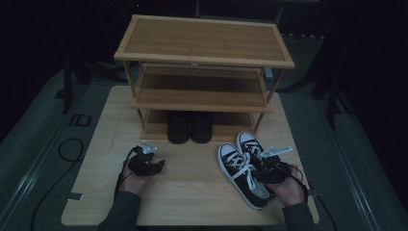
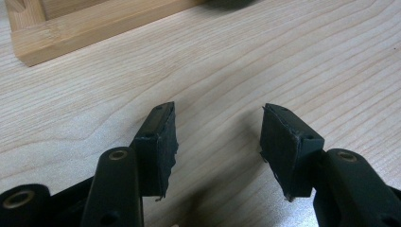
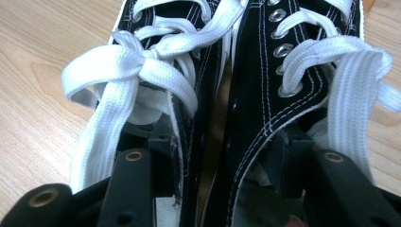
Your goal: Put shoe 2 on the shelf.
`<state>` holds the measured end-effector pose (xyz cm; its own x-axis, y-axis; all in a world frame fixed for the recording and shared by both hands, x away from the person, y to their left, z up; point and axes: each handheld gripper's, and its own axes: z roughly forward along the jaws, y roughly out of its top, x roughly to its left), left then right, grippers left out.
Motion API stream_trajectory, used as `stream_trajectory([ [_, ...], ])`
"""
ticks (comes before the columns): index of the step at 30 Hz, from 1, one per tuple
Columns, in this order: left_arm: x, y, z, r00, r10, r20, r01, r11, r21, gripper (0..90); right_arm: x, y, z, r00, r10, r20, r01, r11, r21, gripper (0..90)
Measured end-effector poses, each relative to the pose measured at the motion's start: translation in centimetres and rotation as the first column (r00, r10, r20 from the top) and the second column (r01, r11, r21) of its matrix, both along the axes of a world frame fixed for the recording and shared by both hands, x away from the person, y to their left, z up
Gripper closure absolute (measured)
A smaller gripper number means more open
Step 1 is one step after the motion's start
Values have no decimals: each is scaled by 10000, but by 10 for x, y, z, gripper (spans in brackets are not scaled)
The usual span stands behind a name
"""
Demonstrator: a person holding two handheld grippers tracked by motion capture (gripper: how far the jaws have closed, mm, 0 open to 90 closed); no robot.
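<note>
A pair of black canvas sneakers (image 1: 243, 171) with white laces and toe caps lies at the table's front right, toes pointing toward the rack. My right gripper (image 1: 263, 168) reaches in at their heel ends. In the right gripper view the sneakers (image 3: 265, 75) are side by side, and my right gripper (image 3: 227, 142) has one jaw inside each shoe, pinching the two inner walls together. My left gripper (image 1: 153, 166) rests low over bare table at the front left. In the left gripper view this gripper (image 2: 217, 137) is open with only wood grain between its pads.
A three-tier bamboo shoe rack (image 1: 204, 38) stands at the back of the wooden table (image 1: 192, 202), its base rail (image 2: 94, 28) close ahead of my left gripper. Black boots (image 1: 190, 126) sit on its bottom shelf. A cable (image 1: 70, 149) loops on the floor at left.
</note>
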<state>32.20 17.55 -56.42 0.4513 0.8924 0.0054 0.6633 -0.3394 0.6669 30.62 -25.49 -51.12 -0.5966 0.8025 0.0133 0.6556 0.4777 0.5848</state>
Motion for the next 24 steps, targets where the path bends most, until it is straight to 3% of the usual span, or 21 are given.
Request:
stream_trajectory([
  [8, 0, 0, 0, 10000, -5, 2, 5, 10000, -7, 468, 3, -1, -2, 9999, 96, -140, -95, 9999, 110, 565],
  [18, -1, 0, 0, 10000, 5, 5, -5, 10000, -8, 467, 6, 6, -3, 9993, 373, -33, -374, 9986, -385, 609],
  [24, -1, 0, 0, 10000, 0, 11, 0, 10000, -9, 467, 5, 6, -3, 9990, 443, 60, -440, 9983, -387, 672],
])
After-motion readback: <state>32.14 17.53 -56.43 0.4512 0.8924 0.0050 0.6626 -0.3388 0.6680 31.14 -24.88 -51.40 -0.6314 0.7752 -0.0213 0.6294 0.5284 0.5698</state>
